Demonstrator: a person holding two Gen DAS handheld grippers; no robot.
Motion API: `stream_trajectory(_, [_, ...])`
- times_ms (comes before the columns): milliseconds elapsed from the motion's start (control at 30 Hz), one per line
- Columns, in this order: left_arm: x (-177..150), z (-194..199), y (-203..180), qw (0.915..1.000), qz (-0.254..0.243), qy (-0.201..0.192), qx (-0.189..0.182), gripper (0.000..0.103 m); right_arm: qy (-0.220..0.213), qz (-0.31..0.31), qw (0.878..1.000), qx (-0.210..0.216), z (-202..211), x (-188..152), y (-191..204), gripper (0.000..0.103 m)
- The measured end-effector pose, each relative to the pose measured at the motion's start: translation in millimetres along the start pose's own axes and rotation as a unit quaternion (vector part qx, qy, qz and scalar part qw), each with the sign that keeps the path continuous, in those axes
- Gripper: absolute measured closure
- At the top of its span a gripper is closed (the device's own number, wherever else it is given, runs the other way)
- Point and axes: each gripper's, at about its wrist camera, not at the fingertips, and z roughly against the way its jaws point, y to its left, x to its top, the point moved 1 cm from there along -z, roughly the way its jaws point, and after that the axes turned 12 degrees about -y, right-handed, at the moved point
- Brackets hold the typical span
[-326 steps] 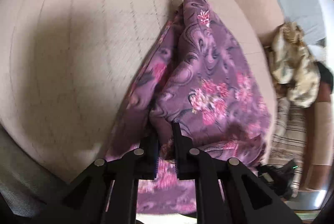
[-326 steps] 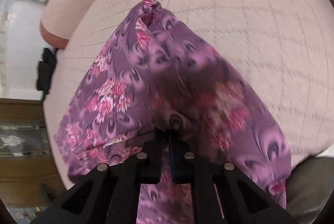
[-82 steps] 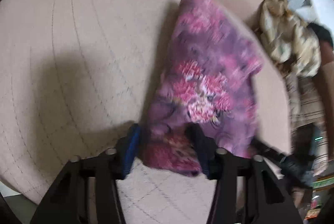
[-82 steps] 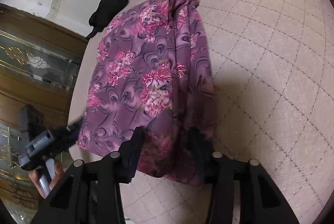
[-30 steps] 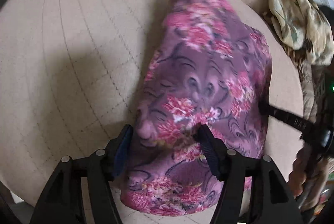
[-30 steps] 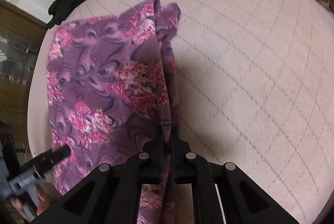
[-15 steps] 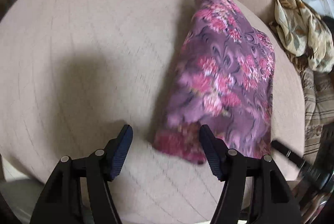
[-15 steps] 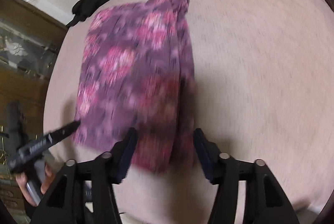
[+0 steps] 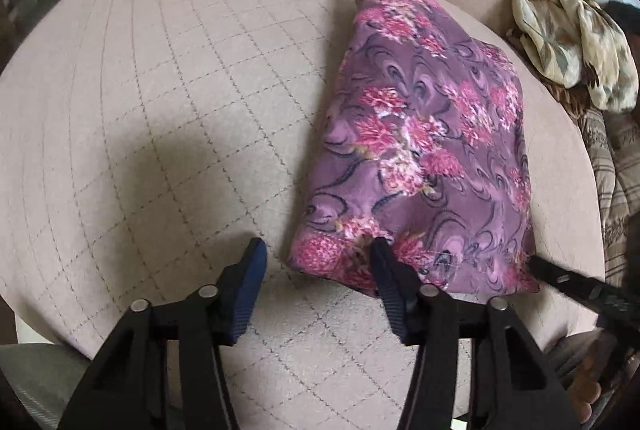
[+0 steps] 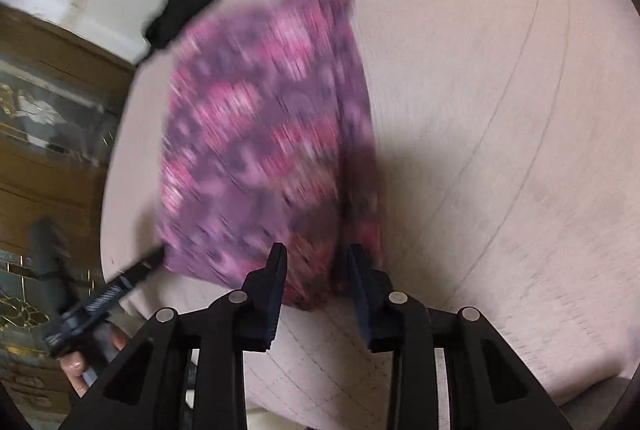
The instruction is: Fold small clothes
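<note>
A purple cloth with pink flowers lies folded on the beige quilted cushion. In the left wrist view my left gripper stands at the cloth's near left corner. Its jaws are closing; the corner lies between them and the right finger overlaps the hem. The right wrist view is blurred by motion. There my right gripper straddles the near right corner of the cloth, its jaws closing with the fabric between them. Each view shows the other gripper at the cloth's far near corner.
A crumpled beige patterned cloth and striped fabric lie right of the cushion. A black item sits at the cushion's far edge. A wooden cabinet with glass stands beyond the left edge. A person's hand holds the left gripper.
My right gripper let go of the cloth's edge, opened, and now narrows around the near corner. My left gripper slid left off the cloth's middle to its corner, jaws narrower.
</note>
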Motion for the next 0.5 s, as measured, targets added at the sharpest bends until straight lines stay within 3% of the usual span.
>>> stream_trajectory(100, [0.1,-0.2,-7.5,0.9999,-0.013,-0.009,0.002,0.062,-0.005,0.022,1.0,-0.007,-4.2,0.9,8.2,0.072])
stream_trajectory(133, [1.4,-0.9,-10.2,0.9999,-0.014,-0.009,0.0,0.063,-0.008,0.037,0.999,-0.016,-3.6,1.4,12.1,0.098])
stream_trajectory(200, [4.3,5.6,-7.2,0.9999,-0.003,-0.013,-0.01,0.069,-0.023,0.044,0.999,-0.02,5.8,2.6,14.1,0.097])
stream_trajectory(267, [3.6,19.9,3.1,0.9992,0.017,-0.029,-0.02,0.069,-0.072,0.049,0.996,-0.024,38.5,8.1,18.0,0.098])
stream_trajectory(333, [1.6,25.1,7.1,0.999,0.014,-0.042,0.009,0.067,-0.095,0.066,0.992,-0.048,53.3,9.8,16.3,0.098])
stream_trajectory(367, [0.3,22.5,8.4,0.999,0.014,-0.038,0.015,0.066,-0.08,0.057,0.994,-0.046,45.7,9.6,11.7,0.097])
stream_trajectory(433, [0.4,11.7,9.8,0.9996,0.019,-0.016,0.017,0.066,-0.01,0.031,0.999,-0.035,9.6,0.5,3.3,0.097])
stream_trajectory(500, [5.9,11.8,12.5,0.9993,0.034,-0.016,0.005,0.064,0.004,0.039,0.998,-0.044,-4.7,-4.7,7.0,0.096])
